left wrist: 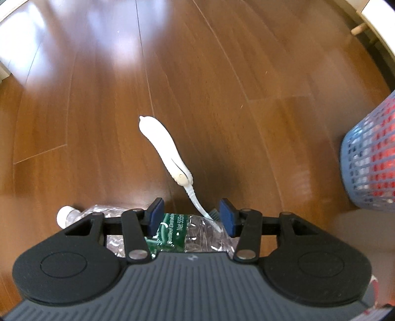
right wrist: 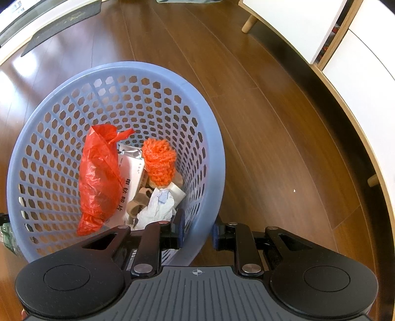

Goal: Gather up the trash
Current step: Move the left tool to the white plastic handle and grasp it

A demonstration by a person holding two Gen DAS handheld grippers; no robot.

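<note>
My left gripper is shut on a crushed clear plastic bottle with a green label, which lies crosswise between the blue pads with its white cap to the left. A white handle-shaped plastic piece sticks forward from the bottle, its thin end against it. My right gripper is shut on the near wall of a blue perforated basket, one pad inside and one outside. The basket holds a red plastic bag, an orange net, a white box, tape rolls and crumpled tissue. The basket also shows at the right of the left wrist view.
Brown wooden floor spreads all around. A white cabinet on wooden legs runs along the right side. A dark mat lies at the far left. The held bottle's edge shows just left of the basket.
</note>
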